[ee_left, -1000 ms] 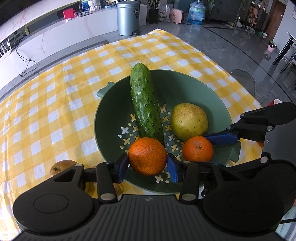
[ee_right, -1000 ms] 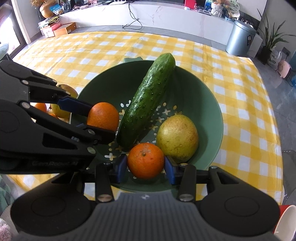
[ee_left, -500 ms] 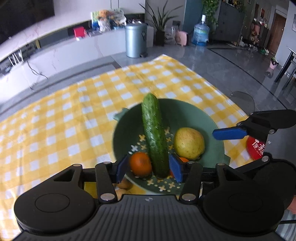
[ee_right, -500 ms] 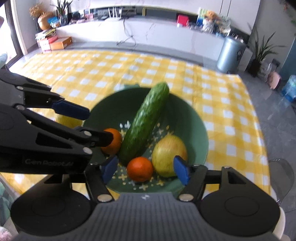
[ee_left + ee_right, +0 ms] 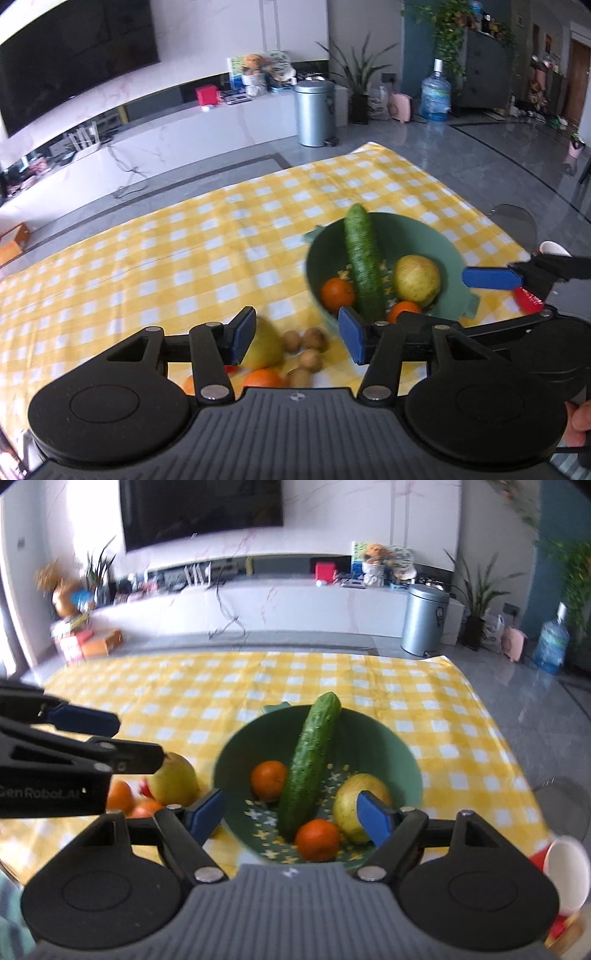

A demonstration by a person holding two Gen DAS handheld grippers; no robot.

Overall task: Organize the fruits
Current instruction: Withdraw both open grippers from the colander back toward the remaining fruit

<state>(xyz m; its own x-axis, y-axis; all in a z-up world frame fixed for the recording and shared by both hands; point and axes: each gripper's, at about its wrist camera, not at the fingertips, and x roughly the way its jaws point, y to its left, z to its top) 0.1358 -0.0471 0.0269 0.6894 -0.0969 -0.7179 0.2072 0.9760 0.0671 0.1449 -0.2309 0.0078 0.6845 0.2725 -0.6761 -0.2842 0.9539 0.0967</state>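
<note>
A green bowl (image 5: 439,236) (image 5: 384,738) on the yellow checked cloth holds a cucumber (image 5: 364,264) (image 5: 310,764), a yellow pear (image 5: 417,278) (image 5: 351,794) and two oranges (image 5: 337,293) (image 5: 317,840). My left gripper (image 5: 297,339) is open and empty, raised above loose fruit left of the bowl: a pear (image 5: 264,349), an orange (image 5: 264,378) and several small brown fruits (image 5: 308,349). My right gripper (image 5: 291,816) is open and empty, raised over the bowl's near side. The left gripper (image 5: 107,738) shows at the left of the right wrist view.
A red and white cup (image 5: 569,864) stands at the table's right front corner. The cloth (image 5: 147,266) stretches far to the left and back. Beyond the table are a grey floor, a metal bin (image 5: 314,110) and a white counter.
Both grippers let go of their oranges, which now lie in the bowl. Both have opened, lifted and drawn back; the left one has swung left over the loose fruit.
</note>
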